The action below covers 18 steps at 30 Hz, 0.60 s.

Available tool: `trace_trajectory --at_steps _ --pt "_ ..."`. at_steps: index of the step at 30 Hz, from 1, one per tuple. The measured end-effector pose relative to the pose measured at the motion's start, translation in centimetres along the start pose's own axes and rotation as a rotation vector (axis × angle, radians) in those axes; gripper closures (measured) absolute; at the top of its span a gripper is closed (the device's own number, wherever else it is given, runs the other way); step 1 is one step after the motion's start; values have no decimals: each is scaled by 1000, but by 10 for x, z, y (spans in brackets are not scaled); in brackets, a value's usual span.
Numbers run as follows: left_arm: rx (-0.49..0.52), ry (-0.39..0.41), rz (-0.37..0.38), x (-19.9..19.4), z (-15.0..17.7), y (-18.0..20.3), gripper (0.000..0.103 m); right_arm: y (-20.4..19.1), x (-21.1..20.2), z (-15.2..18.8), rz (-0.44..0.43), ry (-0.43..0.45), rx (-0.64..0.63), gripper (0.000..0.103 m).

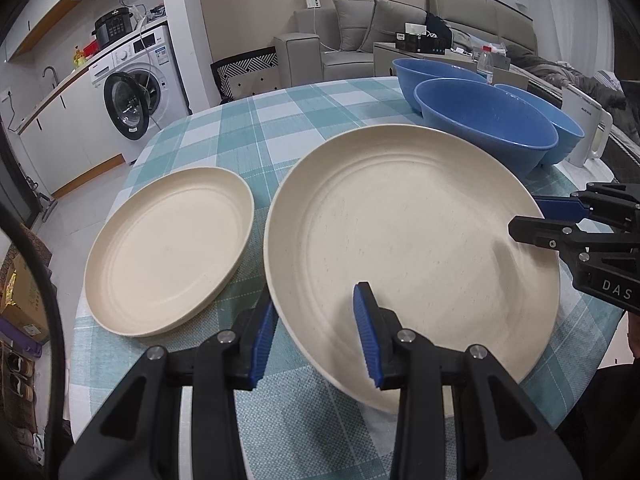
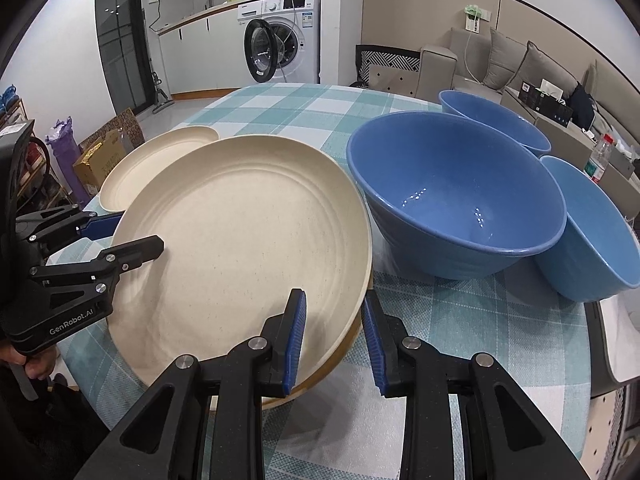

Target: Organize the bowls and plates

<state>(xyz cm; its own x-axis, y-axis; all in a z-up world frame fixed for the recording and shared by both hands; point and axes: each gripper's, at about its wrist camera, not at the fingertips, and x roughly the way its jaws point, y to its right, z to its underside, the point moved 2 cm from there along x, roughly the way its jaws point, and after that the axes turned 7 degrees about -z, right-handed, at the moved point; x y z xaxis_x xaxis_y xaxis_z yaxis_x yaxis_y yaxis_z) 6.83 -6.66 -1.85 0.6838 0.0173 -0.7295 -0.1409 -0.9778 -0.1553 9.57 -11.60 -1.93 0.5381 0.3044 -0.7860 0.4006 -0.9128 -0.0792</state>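
While the large plate (image 1: 408, 240) lay tilted above the worktop (image 1: 280, 120), we pinched its rim from both sides: our left gripper (image 1: 316, 336) had one finger inside and one outside the near edge, and our right gripper (image 2: 334, 336) likewise straddled and gripped the rim beside the blue bowl (image 2: 456, 200).

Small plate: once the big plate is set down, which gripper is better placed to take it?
Left. The small plate lies just beside the left gripper; the right gripper grips the far rim of the big plate, near the blue bowls.
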Motion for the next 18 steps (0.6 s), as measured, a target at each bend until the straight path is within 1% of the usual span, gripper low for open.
trace_trajectory --at_steps 8,13,18 --pt "10 -6 3 1 1 3 67 0 3 1 18 -15 1 72" --pt "14 -9 4 2 3 4 66 -2 4 3 19 -18 -2 69" --pt "26 -7 -10 4 4 7 65 -2 6 4 26 -23 -9 69"
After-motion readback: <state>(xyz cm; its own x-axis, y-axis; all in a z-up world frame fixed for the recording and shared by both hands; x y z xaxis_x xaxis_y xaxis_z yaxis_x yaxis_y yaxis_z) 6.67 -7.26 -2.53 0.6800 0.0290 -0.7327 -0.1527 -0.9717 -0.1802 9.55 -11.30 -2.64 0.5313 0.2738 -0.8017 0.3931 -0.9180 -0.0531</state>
